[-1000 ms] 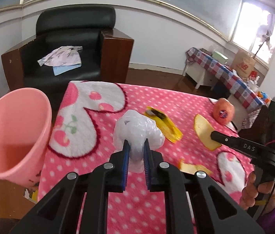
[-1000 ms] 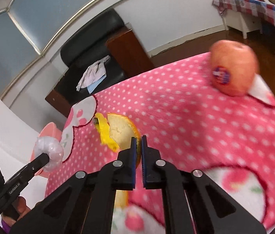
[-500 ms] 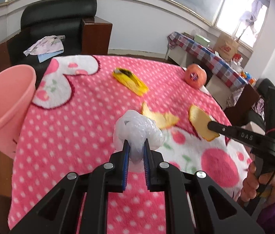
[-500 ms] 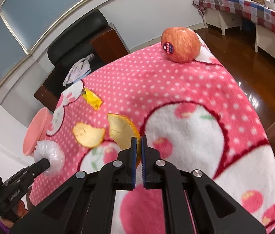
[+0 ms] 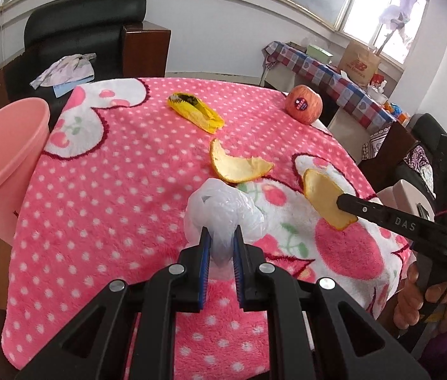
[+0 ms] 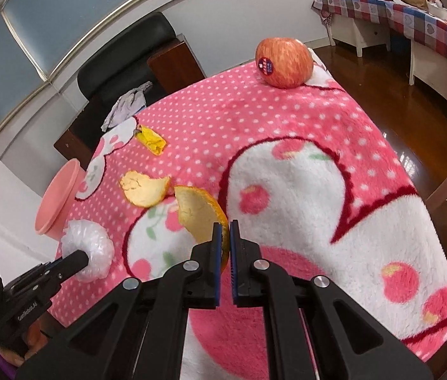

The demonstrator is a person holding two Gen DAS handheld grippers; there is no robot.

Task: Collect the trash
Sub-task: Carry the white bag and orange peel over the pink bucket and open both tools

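Left gripper (image 5: 220, 237): pinching crumpled white plastic bag (image 5: 223, 212), held aloft for the pink plastic bin (image 5: 4, 164) at the table's left edge.
Right gripper (image 6: 225, 231): clamping curved orange peel (image 6: 198, 213) above the blanket.
Remaining: second orange peel (image 5: 236, 166), yellow wrapper (image 5: 194, 112) lying loose.

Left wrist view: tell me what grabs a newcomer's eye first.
The white plastic bag pinched in the left gripper sits dead centre over the pink dotted blanket. To its right, the right gripper holds an orange peel; another peel lies beyond. A pink bin fills the left edge.
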